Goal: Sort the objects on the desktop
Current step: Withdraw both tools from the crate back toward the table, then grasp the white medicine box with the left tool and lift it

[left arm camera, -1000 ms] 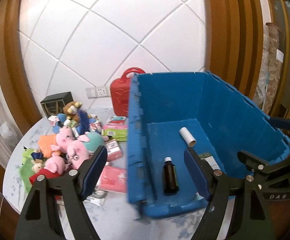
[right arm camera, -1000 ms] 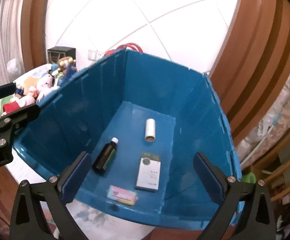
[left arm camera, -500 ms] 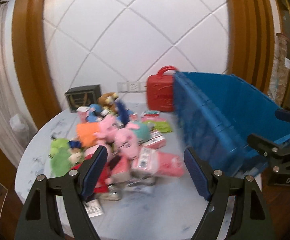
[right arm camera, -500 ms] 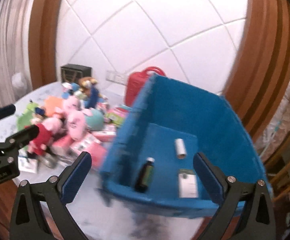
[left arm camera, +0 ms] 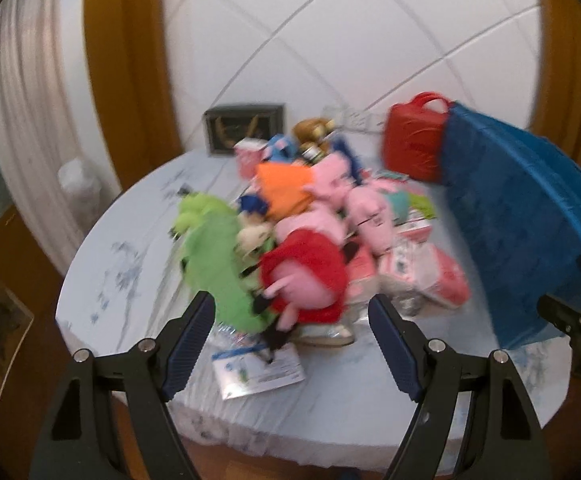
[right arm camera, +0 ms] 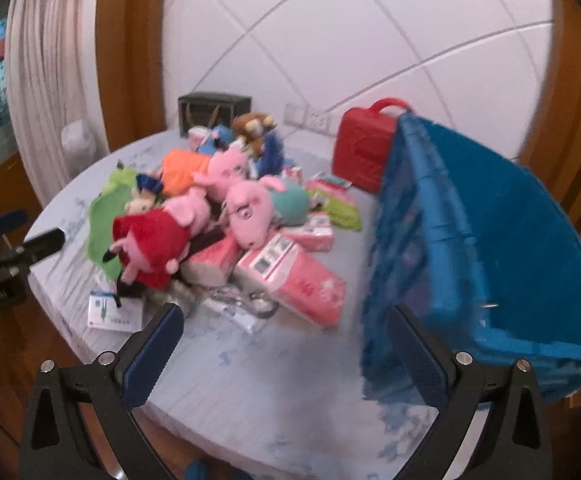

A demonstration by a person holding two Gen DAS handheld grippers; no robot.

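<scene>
A heap of plush toys and packets lies on the round table (left arm camera: 130, 264): a pink pig in a red dress (left arm camera: 306, 276) (right arm camera: 150, 244), a green plush (left arm camera: 210, 252), an orange plush (left arm camera: 286, 188), more pink pigs (right arm camera: 246, 208), and pink tissue packs (right arm camera: 306, 280) (left arm camera: 434, 276). A blue crate (left arm camera: 530, 216) (right arm camera: 486, 248) stands at the right. My left gripper (left arm camera: 290, 340) is open and empty, just before the red-dress pig. My right gripper (right arm camera: 286, 348) is open and empty over bare table, between the tissue pack and the crate's corner. The views are blurred.
A red case (left arm camera: 414, 148) (right arm camera: 362, 152) stands behind the crate. A dark framed box (left arm camera: 246, 128) (right arm camera: 214, 108) stands at the back by the wall. A white card (left arm camera: 258, 372) (right arm camera: 114, 312) lies near the table's front edge. Green packets (right arm camera: 342, 208) lie beside the heap.
Both grippers have swung left, away from the blue crate's inside and toward the toy heap. The heap now fills the middle of both views. Both stay open.
</scene>
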